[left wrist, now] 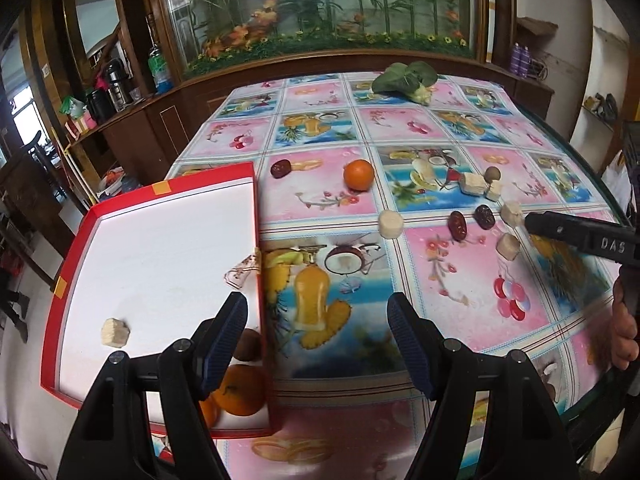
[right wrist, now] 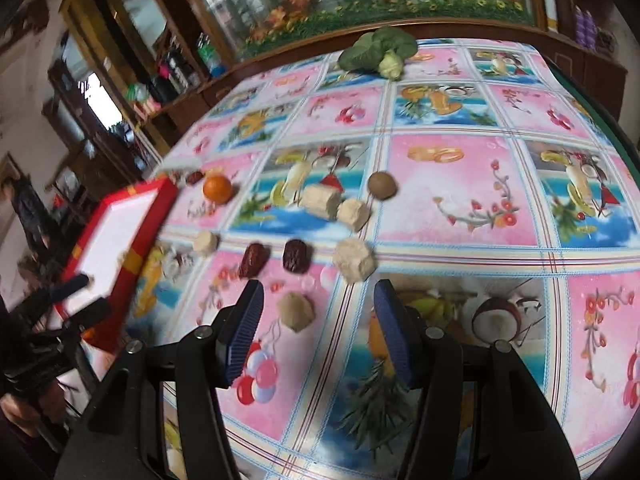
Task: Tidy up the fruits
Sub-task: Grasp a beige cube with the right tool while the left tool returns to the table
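A red box (left wrist: 208,174) with a white floor stands at the table's left. In it lie a pale chunk (left wrist: 115,332), an orange (left wrist: 240,390) and a kiwi (left wrist: 248,344). My left gripper (left wrist: 318,320) hangs open and empty over the box's right rim. On the cloth are another orange (left wrist: 358,175), three dates (left wrist: 458,224), a second kiwi (right wrist: 382,185) and several pale chunks. My right gripper (right wrist: 318,308) is open, low over the cloth, with one pale chunk (right wrist: 296,312) just ahead between its fingers. A larger chunk (right wrist: 355,260) lies beyond that.
A leafy green vegetable (left wrist: 404,76) lies at the table's far end. The fruit-print cloth (left wrist: 460,320) covers the table, whose edge curves away on the right. A wooden cabinet with a planted glass case stands behind. A hand (left wrist: 626,328) holds the right gripper.
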